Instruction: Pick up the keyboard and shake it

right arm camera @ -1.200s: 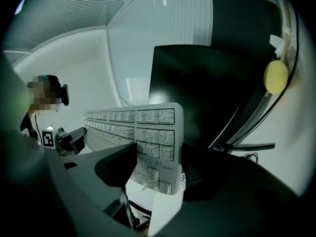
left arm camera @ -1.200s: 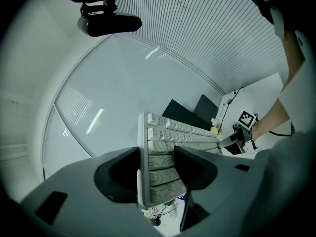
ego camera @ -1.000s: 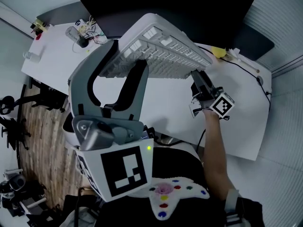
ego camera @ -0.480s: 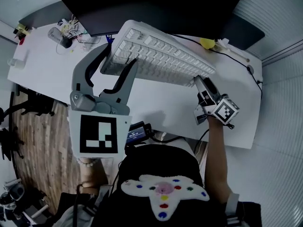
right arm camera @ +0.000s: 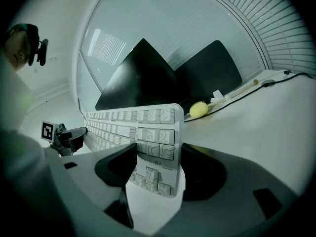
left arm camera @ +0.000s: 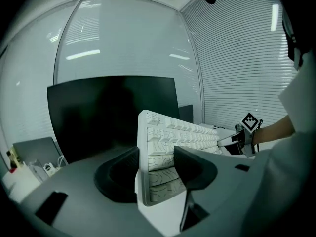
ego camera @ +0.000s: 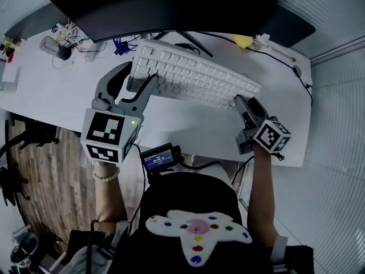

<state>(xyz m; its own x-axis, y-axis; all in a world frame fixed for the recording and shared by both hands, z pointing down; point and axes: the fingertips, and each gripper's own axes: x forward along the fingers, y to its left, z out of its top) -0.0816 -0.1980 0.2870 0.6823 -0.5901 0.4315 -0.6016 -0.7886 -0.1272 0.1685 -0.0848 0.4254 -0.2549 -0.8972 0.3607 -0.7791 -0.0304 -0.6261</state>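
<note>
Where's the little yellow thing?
In the head view, the yellow thing lies on the white desk at the far right, just past the right end of the keyboard, close to the dark monitor.

The keyboard (ego camera: 194,79) is off-white, its keycaps printed with faint curving lines (plainest in the two gripper views). The left hand-held gripper (ego camera: 138,77) is grey with black pads, and so is the right hand-held gripper (ego camera: 242,100). Each carries a cube patterned in black-and-white squares. The counter (ego camera: 188,127) is white and the monitor (ego camera: 171,4) black. A rounded object (ego camera: 243,40) is yellow. The floor (ego camera: 40,170) shows brown wood planks. A white star-shaped patch (ego camera: 197,233) dotted in several colours sits on black clothing (ego camera: 188,198).
</note>
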